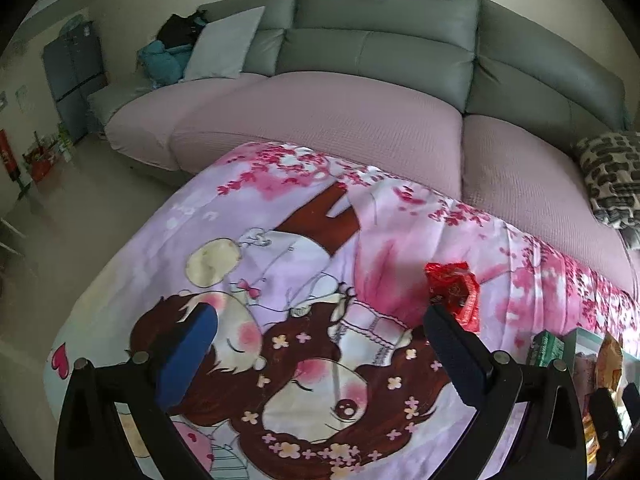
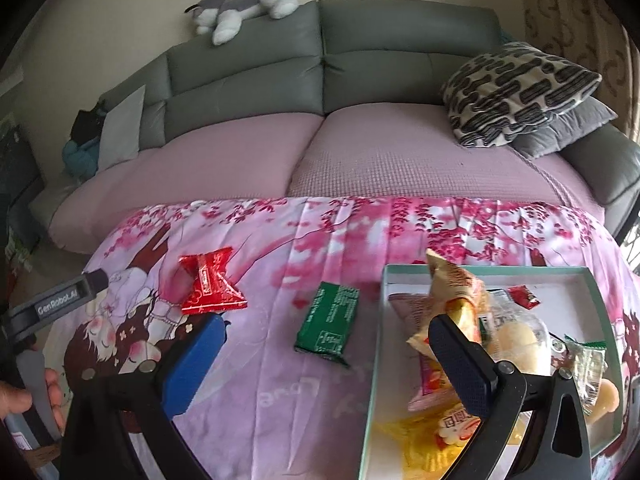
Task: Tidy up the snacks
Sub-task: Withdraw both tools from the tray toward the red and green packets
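- Snacks lie in two groups: two loose packets on the cartoon-print blanket [image 2: 280, 380] and a pile inside a shallow teal-rimmed box [image 2: 484, 267] at the right of the blanket.
- One red foil packet [image 2: 211, 282], pinched at its middle like a bow, rests flat on the blanket left of centre; in the left wrist view the same red packet [image 1: 454, 292] sits just beyond the tip of that gripper's right-hand finger.
- One green packet [image 2: 329, 322] lies flat between the red one and the box, apart from both.
- Inside the box, one tan-orange bag [image 2: 452, 300] stands tilted against the pile, one yellow packet [image 2: 424, 436] lies at the near edge, one small red sachet [image 2: 523, 297] lies toward the far wall, and several clear wrappers with pale round sweets fill the right side; their exact number cannot be told.
- Right gripper [image 2: 320, 364] hovers over the blanket with its jaws spread wide, holding nothing; the green packet sits between its two fingers' lines of sight.
- Left gripper [image 1: 320, 356] is likewise spread wide and empty, above the printed cartoon faces.
- One husky plush [image 2: 244, 4] lies on the back of the grey sofa [image 2: 360, 60].
- Two stacked cushions sit on the sofa's right end, a patterned cushion [image 2: 516, 92] on top of a grey one.
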